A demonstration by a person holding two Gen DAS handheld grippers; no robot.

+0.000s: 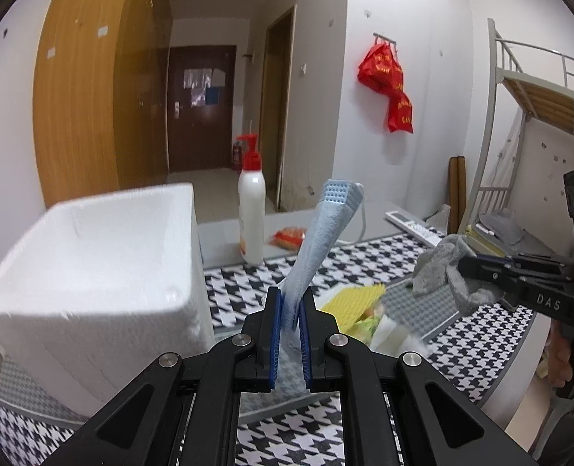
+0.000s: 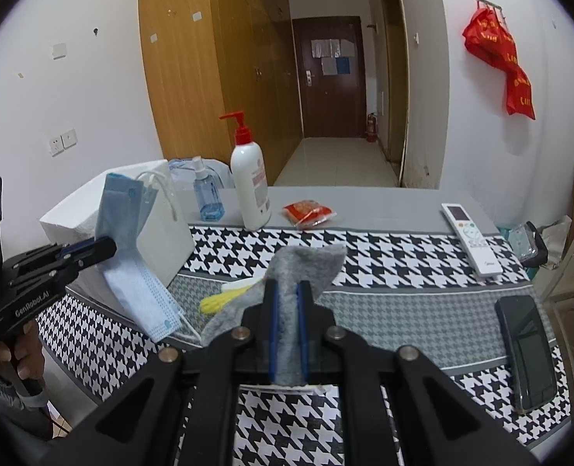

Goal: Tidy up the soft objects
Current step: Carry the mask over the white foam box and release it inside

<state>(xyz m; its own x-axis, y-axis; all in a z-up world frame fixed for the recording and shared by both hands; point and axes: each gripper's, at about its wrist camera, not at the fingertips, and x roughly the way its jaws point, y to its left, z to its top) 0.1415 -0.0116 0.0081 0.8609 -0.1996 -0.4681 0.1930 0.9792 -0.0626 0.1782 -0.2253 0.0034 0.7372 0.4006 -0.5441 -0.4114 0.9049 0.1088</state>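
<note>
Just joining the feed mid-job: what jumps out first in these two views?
Both grippers are shut on soft items above the houndstooth table mat: the left gripper pinches a blue face mask, the right gripper a grey sock. A white foam box stands at the left.

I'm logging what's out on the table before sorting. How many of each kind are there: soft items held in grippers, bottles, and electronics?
Held soft items: 2, face mask, grey sock
Bottles: 2, white pump bottle, blue spray bottle
Electronics: 2, remote, phone
Total: 6
</note>
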